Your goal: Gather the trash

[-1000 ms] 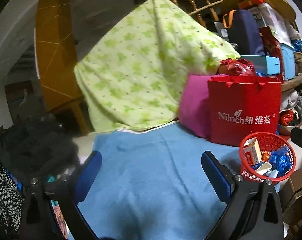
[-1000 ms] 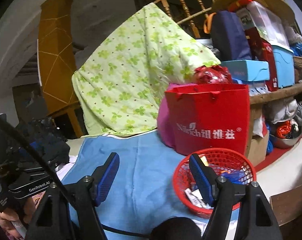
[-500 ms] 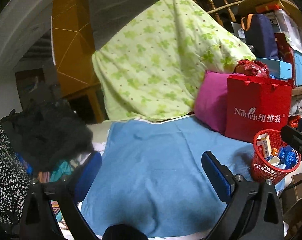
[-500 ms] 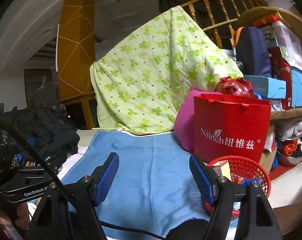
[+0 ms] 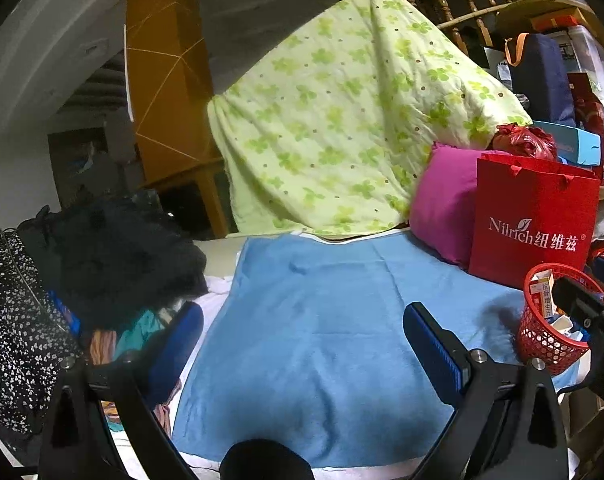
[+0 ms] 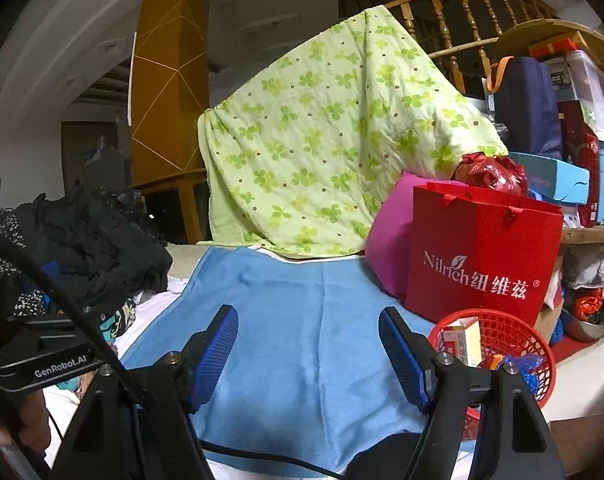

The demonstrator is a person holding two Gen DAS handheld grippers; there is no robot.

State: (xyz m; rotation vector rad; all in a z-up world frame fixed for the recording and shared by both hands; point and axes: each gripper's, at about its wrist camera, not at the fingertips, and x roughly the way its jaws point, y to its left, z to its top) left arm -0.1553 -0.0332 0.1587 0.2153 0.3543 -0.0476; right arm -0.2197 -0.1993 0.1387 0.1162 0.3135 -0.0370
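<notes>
Here, both grippers are held above a blue cloth (image 5: 322,320) spread over a bed. The left gripper (image 5: 302,344) is seen with its jaws wide apart and nothing between them; the right gripper (image 6: 308,346) is likewise spread, with only bare cloth showing in the gap. A red basket (image 6: 518,340) is set at the cloth's right edge, just in front of a red bag (image 6: 482,256), and small cartons and blue wrappers are held in it. A pink pillow (image 6: 390,252) is propped beside the bag, at the cloth's far right corner. A green quilt (image 6: 330,140) is draped behind the far edge. Dark clothes (image 5: 114,256) are piled off the left edge.
</notes>
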